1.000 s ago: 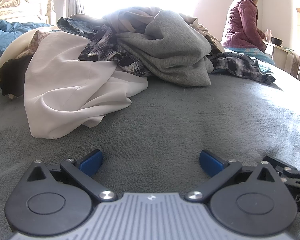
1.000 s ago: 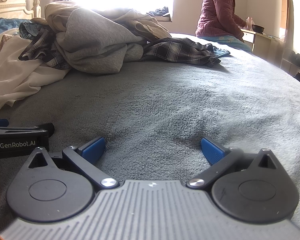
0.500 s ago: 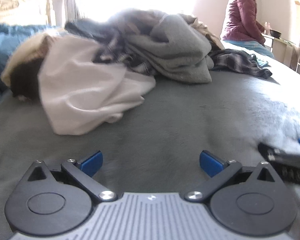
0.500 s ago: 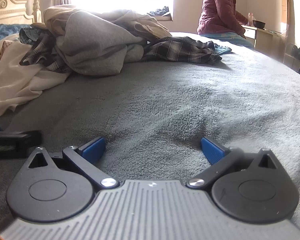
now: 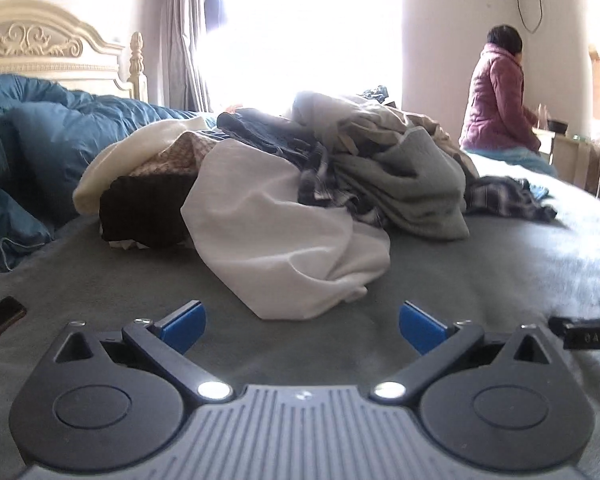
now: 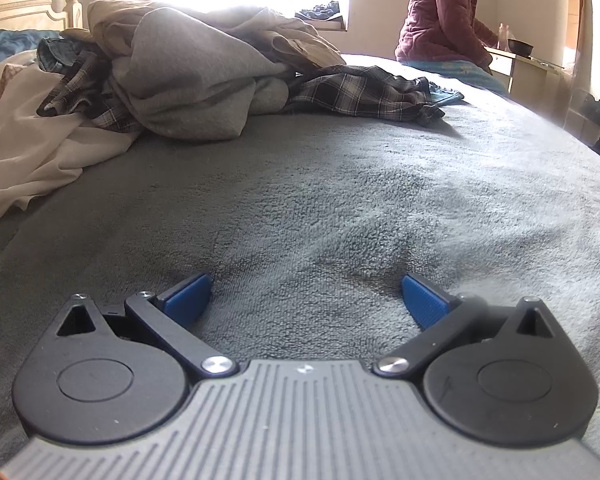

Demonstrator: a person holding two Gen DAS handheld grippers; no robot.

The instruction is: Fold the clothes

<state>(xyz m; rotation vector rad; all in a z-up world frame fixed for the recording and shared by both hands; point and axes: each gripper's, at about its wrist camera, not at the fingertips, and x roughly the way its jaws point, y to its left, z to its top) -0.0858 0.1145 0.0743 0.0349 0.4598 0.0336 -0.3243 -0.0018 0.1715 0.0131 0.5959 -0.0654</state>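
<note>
A heap of unfolded clothes lies on the grey bed blanket (image 5: 480,280). A white garment (image 5: 276,232) is nearest my left gripper (image 5: 302,326), which is open and empty just short of its hem. Behind it are a grey sweatshirt (image 5: 412,184), a plaid shirt (image 5: 504,196) and a dark brown garment (image 5: 144,208). My right gripper (image 6: 306,300) is open and empty over bare blanket (image 6: 380,184). In the right wrist view the white garment (image 6: 40,152), grey sweatshirt (image 6: 188,80) and plaid shirt (image 6: 360,88) lie further away.
A blue duvet (image 5: 24,152) and a cream headboard (image 5: 44,52) are at the left. A person in a maroon jacket (image 5: 500,100) sits at the bed's far edge by a small table (image 6: 528,64). A dark flat object (image 5: 0,318) lies at the left. The right gripper's finger (image 5: 588,334) shows at the far right.
My left gripper has swung left and pulled back, so the white garment is now centred and the blue duvet and headboard show. My right gripper has moved slightly forward; the left gripper has left its view.
</note>
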